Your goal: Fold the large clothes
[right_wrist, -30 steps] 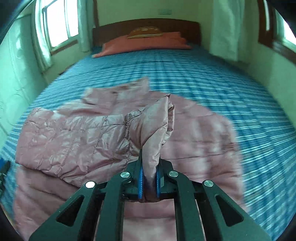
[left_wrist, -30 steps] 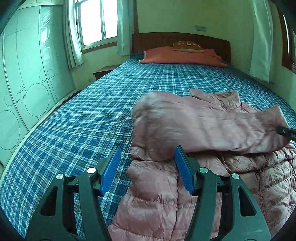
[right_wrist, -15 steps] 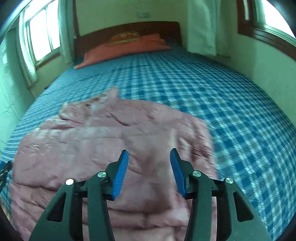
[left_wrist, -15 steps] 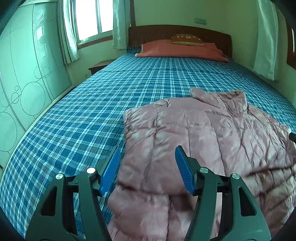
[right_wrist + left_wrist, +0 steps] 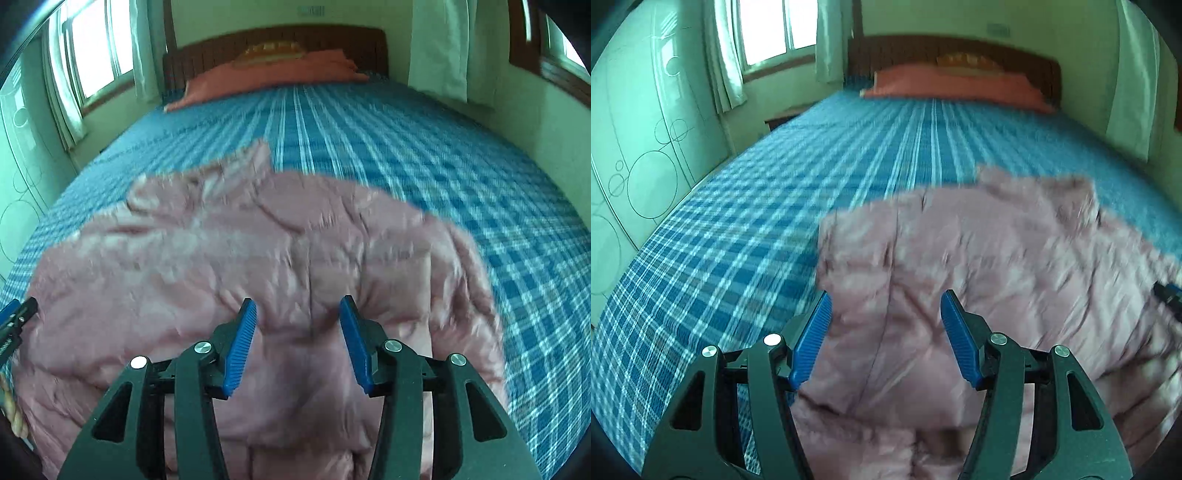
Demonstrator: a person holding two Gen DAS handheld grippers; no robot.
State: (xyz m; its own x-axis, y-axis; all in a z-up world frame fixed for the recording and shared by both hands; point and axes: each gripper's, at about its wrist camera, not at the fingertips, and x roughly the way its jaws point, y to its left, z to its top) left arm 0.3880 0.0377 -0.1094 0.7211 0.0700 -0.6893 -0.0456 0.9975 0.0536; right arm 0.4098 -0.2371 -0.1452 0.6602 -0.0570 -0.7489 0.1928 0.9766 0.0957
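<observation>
The pink puffer jacket was lying spread flat on the bed with the blue plaid sheet. Left tongs hung apart above it, gripping nothing. Right tongs had just been opening, nothing between them either.

One pink puffer jacket lies on one bed with a blue checked cover. Two claws hover over it, the left claw and the right claw. At the headboard, one orange pillow carries one smaller cushion.
</observation>
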